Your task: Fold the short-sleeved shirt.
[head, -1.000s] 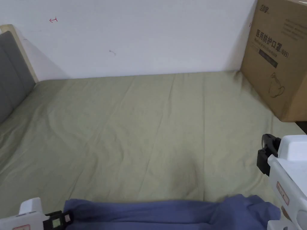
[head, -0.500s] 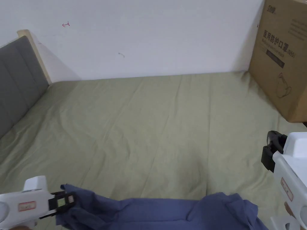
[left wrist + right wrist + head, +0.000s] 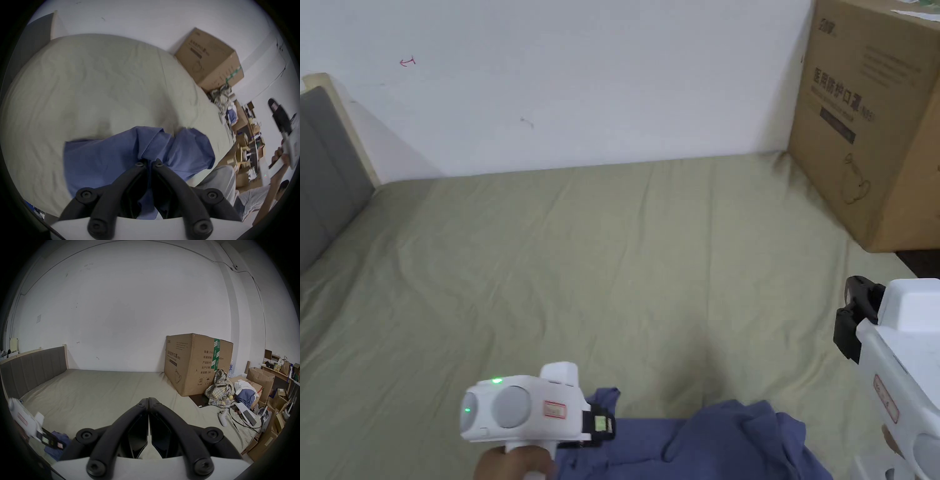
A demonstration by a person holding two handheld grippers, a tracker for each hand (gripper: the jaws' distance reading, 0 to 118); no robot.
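The left gripper [image 3: 149,164] pinches a bunched fold of the blue shirt [image 3: 113,155], which lies crumpled on the bed [image 3: 581,262] just ahead of it. The right gripper [image 3: 148,400], well off to its right, looks pressed together on nothing, with a box [image 3: 194,363] beyond.

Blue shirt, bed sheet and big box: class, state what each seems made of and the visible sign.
Blue shirt: thin woven cloth, matte; it bunches softly where the left gripper pinches it, with a stitched seam. Bed sheet: pale green fabric, matte, with long shallow creases. Big box: brown corrugated cardboard, likely, with dull printed faces and green tape.
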